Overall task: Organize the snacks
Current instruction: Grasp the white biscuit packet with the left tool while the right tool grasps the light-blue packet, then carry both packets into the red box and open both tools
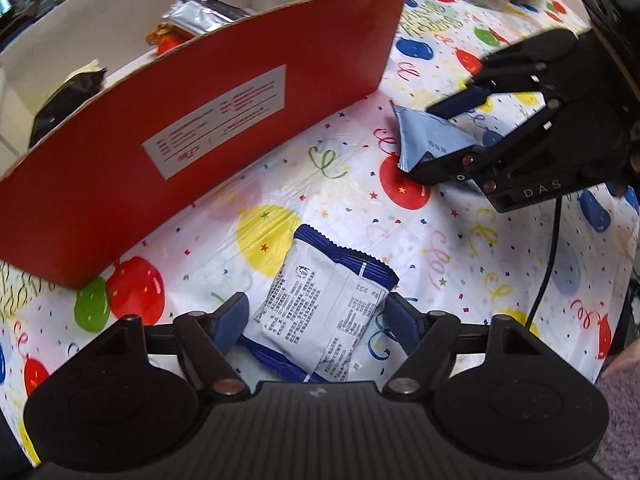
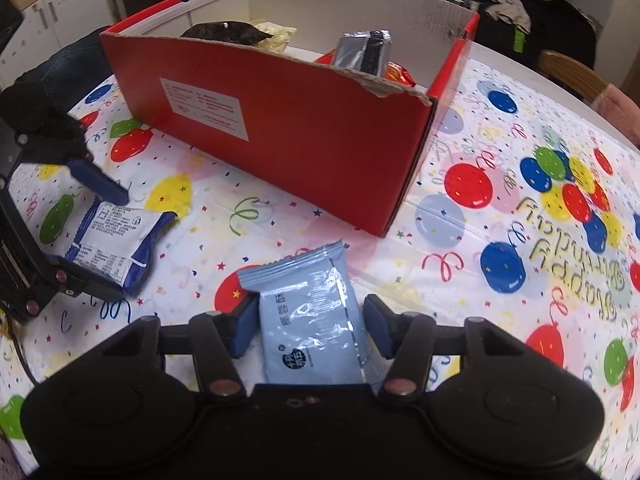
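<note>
a: status, l to r?
b: left hand-held gripper (image 1: 316, 316) straddles white/navy snack pkt (image 1: 324, 312), which lies flat on table (image 1: 460, 240) in front of red box (image 1: 200, 128). jaws half wide. blue pads sit just beside pkt edges; firm contact cannot be confirmed.
a: right side?
b: right hand-held gripper (image 2: 306, 326) around light-blue snack pkt (image 2: 320, 316), also on table. one pad at pkt edge, other appears to leave a gap. not clamped, by judgement.
a: progress?
b: partial. box already holds black pkt (image 2: 224, 32), silver pkt (image 2: 364, 52), orange-red pkt (image 2: 396, 74). two pkts outside, neither lifted. remaining: grip, lift over box wall, drop in.
a: view differences?
b: left cam shows light-blue pkt's corner tilted up off table. right cam shows box far wall, torn rim, room behind, plus "happy birthday" print on tablecloth (image 2: 560, 216). left cam shows blurred clutter at top edge; id not possible.
</note>
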Available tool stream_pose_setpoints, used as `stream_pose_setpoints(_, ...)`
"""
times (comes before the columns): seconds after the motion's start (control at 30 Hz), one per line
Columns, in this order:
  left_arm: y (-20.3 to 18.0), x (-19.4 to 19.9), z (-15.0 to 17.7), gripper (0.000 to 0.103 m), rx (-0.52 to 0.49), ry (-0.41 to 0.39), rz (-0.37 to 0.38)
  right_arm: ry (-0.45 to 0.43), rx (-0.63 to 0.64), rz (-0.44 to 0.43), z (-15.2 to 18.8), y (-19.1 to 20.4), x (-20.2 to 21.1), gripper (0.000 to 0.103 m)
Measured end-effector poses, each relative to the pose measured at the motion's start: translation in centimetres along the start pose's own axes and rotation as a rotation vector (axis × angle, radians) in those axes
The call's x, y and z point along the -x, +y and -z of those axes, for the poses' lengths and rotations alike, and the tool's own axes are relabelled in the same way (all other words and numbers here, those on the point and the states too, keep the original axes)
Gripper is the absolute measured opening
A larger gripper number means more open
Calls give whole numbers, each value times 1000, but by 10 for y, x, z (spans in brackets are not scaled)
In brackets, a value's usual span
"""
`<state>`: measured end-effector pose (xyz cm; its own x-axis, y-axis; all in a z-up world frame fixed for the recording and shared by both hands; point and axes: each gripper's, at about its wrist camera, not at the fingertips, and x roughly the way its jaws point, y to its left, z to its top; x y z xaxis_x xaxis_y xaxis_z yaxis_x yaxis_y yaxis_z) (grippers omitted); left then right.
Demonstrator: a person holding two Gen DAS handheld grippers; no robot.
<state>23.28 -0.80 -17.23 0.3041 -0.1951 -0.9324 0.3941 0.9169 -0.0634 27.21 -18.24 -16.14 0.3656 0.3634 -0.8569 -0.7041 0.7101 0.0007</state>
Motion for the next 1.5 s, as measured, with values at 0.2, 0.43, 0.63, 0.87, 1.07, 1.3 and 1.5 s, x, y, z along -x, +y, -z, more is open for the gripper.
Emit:
stream_pose_setpoints(0.2,6,8,7,52,115,-10,-37,-3,-94,57,5,10,3,46)
stream_pose_setpoints(0.43,19,18,20,48,308,-36,-44,-29,-244,84,14,18,17,46)
stream_pose_setpoints(0.63,26,36,35,48,439,-81,-34,-79,-304,71,18,31,43,45)
stream_pose_setpoints(0.87,17,69,46,48,479,-142,-52,-139,-344,54,20,47,74,46)
stream_pose_setpoints(1.07,11,101,45,48,471,-208,-93,-206,-353,55,11,55,99,46)
stream_pose_setpoints(1.3,11,127,35,48,461,-268,-125,-277,-349,57,-6,60,117,46)
stream_pose_setpoints(1.5,20,140,22,48,477,-304,-149,-332,-346,69,-27,58,127,46)
